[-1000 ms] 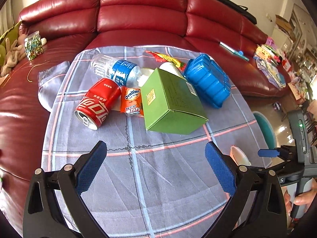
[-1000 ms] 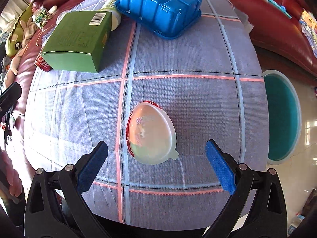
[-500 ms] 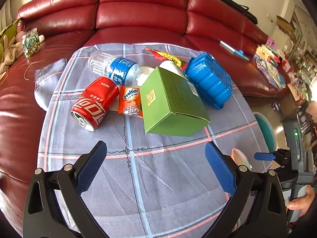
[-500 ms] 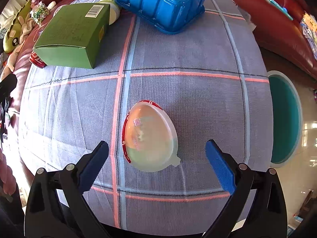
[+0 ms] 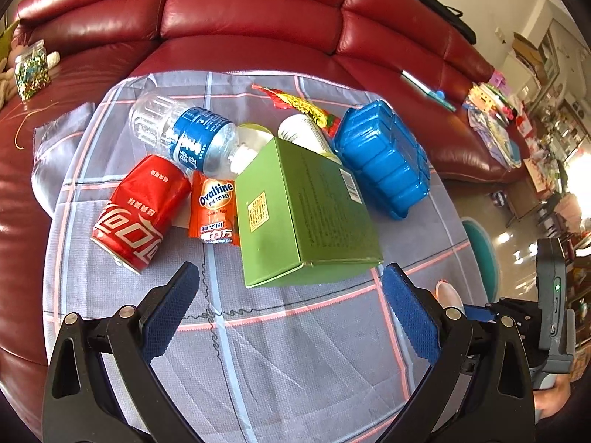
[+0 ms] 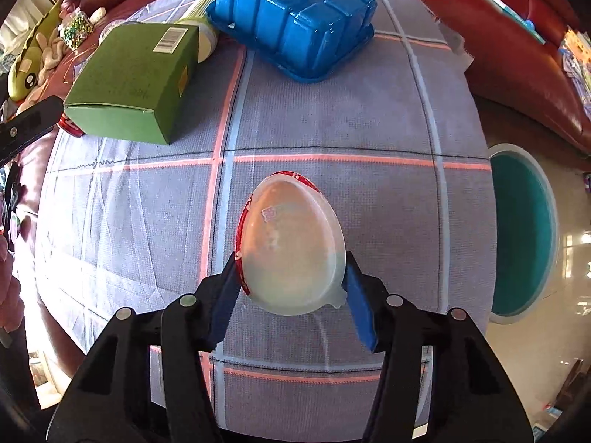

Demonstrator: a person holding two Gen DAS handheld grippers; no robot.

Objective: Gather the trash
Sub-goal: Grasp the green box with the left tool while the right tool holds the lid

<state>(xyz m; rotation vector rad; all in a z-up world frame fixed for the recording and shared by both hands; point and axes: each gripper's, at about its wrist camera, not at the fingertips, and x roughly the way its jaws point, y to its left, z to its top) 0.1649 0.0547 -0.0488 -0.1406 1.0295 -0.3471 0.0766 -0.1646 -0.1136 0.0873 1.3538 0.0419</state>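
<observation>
The left gripper (image 5: 290, 306) hangs wide open and empty before the green box (image 5: 306, 217). On the near tabletop (image 6: 369, 129), the right gripper (image 6: 291, 288) has just been closing onto the clear lidded cup (image 6: 291, 247); it should squeeze gently and lift straight toward the teal bin (image 6: 521, 236).

A dark red leather sofa (image 5: 258, 18) curves around the scene from nine o'clock to two o'clock, its cushions glossy under bright daylight. In front of it the surface wears a grey-lilac checked cloth (image 5: 303, 350) with pink and pale blue lines. At three o'clock a shiny pale floor (image 5: 517, 243) reflects the light, with cluttered shelves (image 5: 561, 125) and a cream wall (image 5: 524, 0) beyond.
</observation>
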